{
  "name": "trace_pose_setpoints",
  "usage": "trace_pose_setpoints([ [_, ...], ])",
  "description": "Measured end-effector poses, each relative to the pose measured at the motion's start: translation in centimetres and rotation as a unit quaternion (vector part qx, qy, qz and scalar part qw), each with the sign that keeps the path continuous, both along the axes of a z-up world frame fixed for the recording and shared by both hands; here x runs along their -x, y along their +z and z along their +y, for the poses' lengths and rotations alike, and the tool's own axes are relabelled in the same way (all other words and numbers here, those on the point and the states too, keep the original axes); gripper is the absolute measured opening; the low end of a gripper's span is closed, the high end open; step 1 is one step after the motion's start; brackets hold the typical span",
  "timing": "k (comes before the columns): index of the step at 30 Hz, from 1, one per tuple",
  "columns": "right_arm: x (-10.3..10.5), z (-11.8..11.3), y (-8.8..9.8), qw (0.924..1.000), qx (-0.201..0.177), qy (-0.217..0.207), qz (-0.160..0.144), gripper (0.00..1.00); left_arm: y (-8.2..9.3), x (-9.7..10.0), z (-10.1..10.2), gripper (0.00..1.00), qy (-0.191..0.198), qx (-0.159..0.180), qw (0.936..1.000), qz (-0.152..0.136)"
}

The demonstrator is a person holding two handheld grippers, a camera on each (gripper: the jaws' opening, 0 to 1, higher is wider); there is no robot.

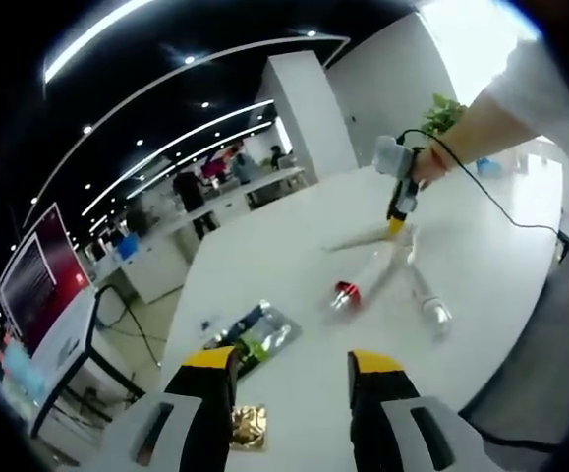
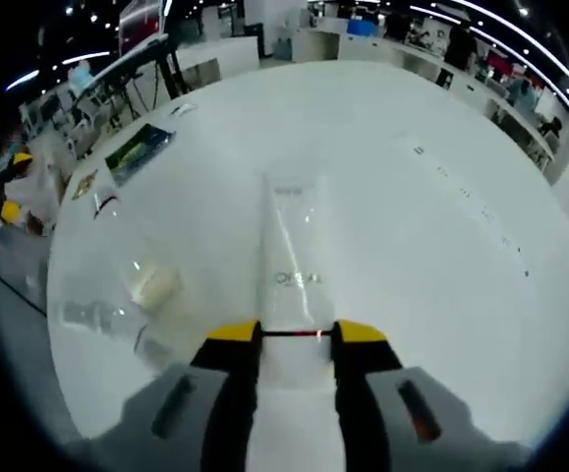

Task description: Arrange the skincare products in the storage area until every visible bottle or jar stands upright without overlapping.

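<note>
My right gripper [image 2: 297,334] is shut on the near end of a white tube [image 2: 289,256] that lies flat on the white table [image 2: 441,197]. In the left gripper view a person's hand holds that gripper [image 1: 399,214] at the tube [image 1: 363,236]. Beside the tube lie a red-capped bottle [image 1: 361,278] and a clear bottle [image 1: 427,301], both on their sides. In the right gripper view, a pale bottle [image 2: 154,283] and a clear one [image 2: 97,317] lie left of the tube. My left gripper [image 1: 292,362] is open over the near table edge with nothing between its fingers.
A flat green and blue packet [image 1: 260,332] and a small gold sachet [image 1: 248,428] lie near my left gripper. The packet [image 2: 137,147] is also at the table's far left in the right gripper view. A cable [image 1: 505,211] trails across the table. Desks and people are beyond.
</note>
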State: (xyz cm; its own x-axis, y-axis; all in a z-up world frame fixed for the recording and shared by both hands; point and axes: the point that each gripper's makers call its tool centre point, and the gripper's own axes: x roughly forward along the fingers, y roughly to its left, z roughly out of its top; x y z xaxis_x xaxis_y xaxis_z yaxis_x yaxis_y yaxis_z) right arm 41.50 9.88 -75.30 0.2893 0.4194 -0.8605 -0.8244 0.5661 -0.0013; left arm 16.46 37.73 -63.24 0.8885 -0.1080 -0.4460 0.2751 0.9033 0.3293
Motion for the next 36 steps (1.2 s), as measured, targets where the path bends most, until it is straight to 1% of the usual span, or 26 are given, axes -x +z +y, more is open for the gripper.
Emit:
trace_pose_setpoints([
  [5,1.2,-0.6,-0.1,0.9999,0.01,0.007,-0.011,0.29,-0.1,0.0,-0.1,0.47,-0.004,0.004,1.0,0.005],
  [8,1.7,-0.6,-0.1,0.9997,0.012,0.014,-0.013,0.29,0.0,0.0,-0.1,0.47,-0.005,0.025,0.9996,0.007],
  [9,2.1,-0.5,-0.1,0.9996,0.014,0.021,-0.013,0.29,0.1,-0.2,-0.5,0.47,-0.009,0.074,0.9971,0.013],
  [10,2.3,-0.5,-0.1,0.9994,0.016,0.028,-0.015,0.29,0.3,-0.4,-0.6,0.47,-0.009,0.097,0.9951,0.016],
  [11,2.9,-0.5,-0.1,0.9986,0.021,0.045,-0.015,0.29,0.5,-0.8,-0.8,0.46,-0.013,0.117,0.9928,0.021],
  [12,3.1,-0.6,-0.1,0.9979,0.026,0.056,-0.017,0.29,0.9,-1.2,-0.9,0.46,-0.024,0.114,0.9929,0.024],
  [13,3.6,-0.7,-0.2,0.9967,0.034,0.07,-0.02,0.29,1.3,-1.8,-1.1,0.46,-0.039,0.101,0.994,0.017],
  [14,3.8,-0.6,-0.2,0.9964,0.035,0.074,-0.021,0.29,1.9,-2.5,-1.4,0.45,-0.053,0.092,0.9944,0.007],
  [16,4.3,-0.6,-0.3,0.9953,0.04,0.085,-0.027,0.29,2.8,-4.2,-2.5,0.45,-0.089,0.098,0.9912,0.002],
  [18,4.6,-0.7,-0.4,0.9937,0.046,0.096,-0.035,0.29,3.1,-6.3,-3.8,0.45,-0.112,0.142,0.9834,0.017],
  [19,4.7,-0.7,-0.4,0.994,0.045,0.092,-0.039,0.29,2.9,-7.7,-4.8,0.44,-0.131,0.164,0.9772,0.032],
  [20,4.6,-0.7,-0.4,0.9938,0.046,0.089,-0.049,0.28,2.8,-8.7,-5.5,0.43,-0.142,0.175,0.9735,0.038],
  [21,4.6,-0.7,-0.3,0.9936,0.045,0.087,-0.057,0.28,2.7,-9.3,-5.8,0.42,-0.145,0.178,0.9725,0.037],
  [22,4.6,-0.7,-0.3,0.9934,0.041,0.083,-0.068,0.28,2.6,-10.9,-6.5,0.4,-0.156,0.169,0.9729,0.031],
  [23,4.6,-0.7,-0.3,0.9935,0.04,0.081,-0.07,0.28,2.4,-12.0,-6.9,0.38,-0.162,0.156,0.974,0.028],
  [24,4.6,-0.8,-0.3,0.9936,0.036,0.075,-0.077,0.28,2.0,-13.5,-7.7,0.37,-0.16,0.151,0.9751,0.029],
  [25,4.6,-0.9,-0.3,0.9934,0.036,0.076,-0.078,0.28,1.8,-14.4,-8.2,0.36,-0.167,0.147,0.9746,0.029],
  [26,4.7,-0.9,-0.3,0.9935,0.034,0.075,-0.078,0.28,1.2,-15.7,-9.0,0.36,-0.174,0.149,0.9726,0.036],
  [27,4.8,-0.9,-0.3,0.9937,0.032,0.074,-0.078,0.28,0.7,-16.4,-9.5,0.36,-0.177,0.149,0.9717,0.047],
  [28,5.0,-0.8,-0.3,0.9929,0.031,0.082,-0.081,0.28,-0.3,-17.5,-10.2,0.36,-0.181,0.145,0.9709,0.06],
  [29,4.9,-0.8,-0.4,0.9918,0.033,0.091,-0.083,0.28,-0.8,-18.3,-10.5,0.36,-0.18,0.148,0.97,0.068],
  [30,4.9,-0.8,-0.4,0.9909,0.034,0.098,-0.087,0.28,-1.8,-19.1,-11.1,0.36,-0.181,0.15,0.9683,0.083],
  [32,5.0,-0.8,-0.4,0.9888,0.038,0.106,-0.098,0.28,-2.9,-20.1,-11.9,0.35,-0.182,0.17,0.9628,0.105],
  [33,4.9,-0.9,-0.3,0.9886,0.037,0.106,-0.101,0.28,-3.6,-20.8,-12.5,0.35,-0.176,0.202,0.9552,0.125],
  [34,4.9,-0.9,-0.3,0.9886,0.032,0.105,-0.103,0.28,-4.1,-21.4,-13.3,0.35,-0.175,0.236,0.9451,0.143],
  [36,4.9,-1.0,-0.3,0.9884,0.024,0.102,-0.111,0.28,-4.9,-22.0,-14.0,0.33,-0.17,0.272,0.9317,0.17],
])
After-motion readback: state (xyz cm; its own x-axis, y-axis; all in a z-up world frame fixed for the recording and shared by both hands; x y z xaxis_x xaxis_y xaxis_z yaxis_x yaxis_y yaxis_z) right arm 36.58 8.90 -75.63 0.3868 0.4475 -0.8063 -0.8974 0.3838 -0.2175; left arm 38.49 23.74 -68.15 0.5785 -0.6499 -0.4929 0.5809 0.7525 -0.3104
